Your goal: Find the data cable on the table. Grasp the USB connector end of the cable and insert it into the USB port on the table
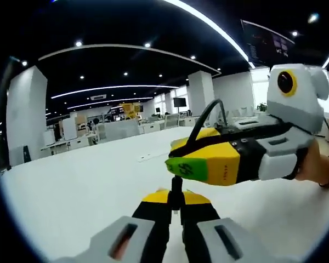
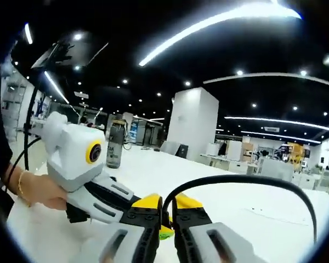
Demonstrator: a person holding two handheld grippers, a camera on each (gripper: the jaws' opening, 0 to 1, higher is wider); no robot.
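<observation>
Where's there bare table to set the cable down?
In the left gripper view the table is bare left of the left tool. In the right gripper view it is also bare beyond the arc of the cable. It is crowded where the right tool meets the left tool, and by the bottle.

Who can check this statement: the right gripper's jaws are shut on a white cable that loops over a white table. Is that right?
Not quite. The cable is black, not white. The right gripper view shows it coming out of the shut right gripper and looping over the white table. The rest of the statement stands.
</observation>
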